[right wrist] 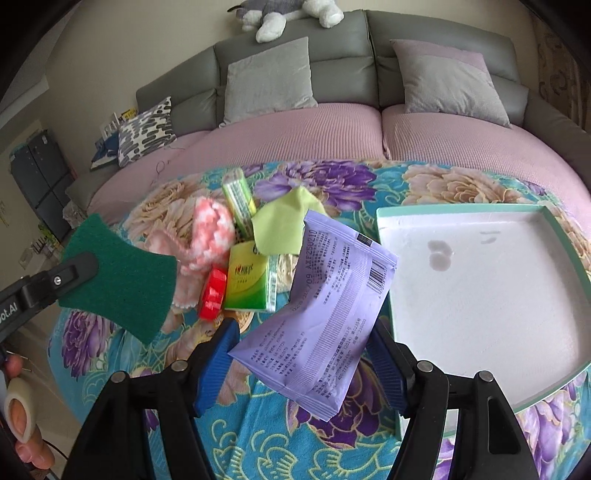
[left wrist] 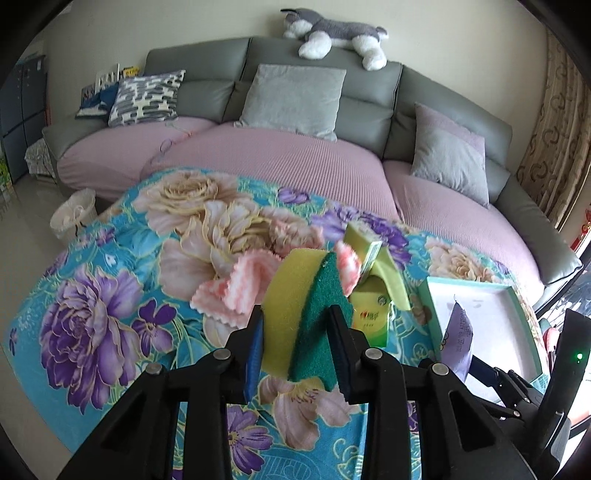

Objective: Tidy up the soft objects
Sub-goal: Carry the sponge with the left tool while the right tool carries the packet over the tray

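Two tongs, two soft items lifted

Left tongs [left wrist: 295,343] pinch a yellow-and-green scouring sponge [left wrist: 306,314]; right tongs [right wrist: 303,365] pinch a lilac printed packet [right wrist: 317,314], both lifted off the floral-clothed counter [right wrist: 280,443], presumably bound for the teal-rimmed white tray [right wrist: 480,288] at right.

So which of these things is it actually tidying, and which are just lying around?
Part of the job:
sponge in left gripper
purple packet in right gripper
pink cloth
tray

Just there:
sofa cushions
plush dog
wicker basket
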The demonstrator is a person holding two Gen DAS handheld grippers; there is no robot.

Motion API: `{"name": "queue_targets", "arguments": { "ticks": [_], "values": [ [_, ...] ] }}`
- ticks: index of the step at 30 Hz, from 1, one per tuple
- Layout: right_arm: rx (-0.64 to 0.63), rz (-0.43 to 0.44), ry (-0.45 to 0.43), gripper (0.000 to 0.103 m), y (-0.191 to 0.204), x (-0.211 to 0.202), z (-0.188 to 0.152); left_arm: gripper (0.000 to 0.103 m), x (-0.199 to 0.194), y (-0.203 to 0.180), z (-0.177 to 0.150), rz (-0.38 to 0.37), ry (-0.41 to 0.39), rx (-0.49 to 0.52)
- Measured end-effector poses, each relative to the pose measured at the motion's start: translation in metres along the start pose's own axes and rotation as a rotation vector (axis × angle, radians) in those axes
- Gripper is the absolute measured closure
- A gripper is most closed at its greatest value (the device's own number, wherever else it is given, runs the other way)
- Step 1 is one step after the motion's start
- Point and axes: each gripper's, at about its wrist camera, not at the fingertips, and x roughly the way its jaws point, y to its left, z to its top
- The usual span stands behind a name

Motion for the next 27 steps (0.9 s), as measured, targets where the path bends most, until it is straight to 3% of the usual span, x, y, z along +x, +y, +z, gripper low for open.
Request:
{"name": "queue_targets", "arguments": {
  "ticks": [5,17,21,27],
  "values": [
    [0.021,-0.034,-0.044,0.030,-0.016,-0.011,0.013,0.069,-0.011,-0.010,0.004,0.003,-0.033,0.016],
    [0.145,-0.239,-0.072,0.030,-0.099,-0.016,0.030,0.068,-0.009,-0.072,0.026,-0.037,-0.023,0.136],
    [0.193,-0.331,-0.071,0.030,-0.133,-0.018,0.030,0.068,-0.001,-0.104,0.036,-0.078,-0.023,0.183],
    [0.295,-0.444,-0.072,0.030,-0.182,-0.027,0.024,0.068,0.037,-0.161,0.041,-0.207,0.038,0.224]
  ]
}}
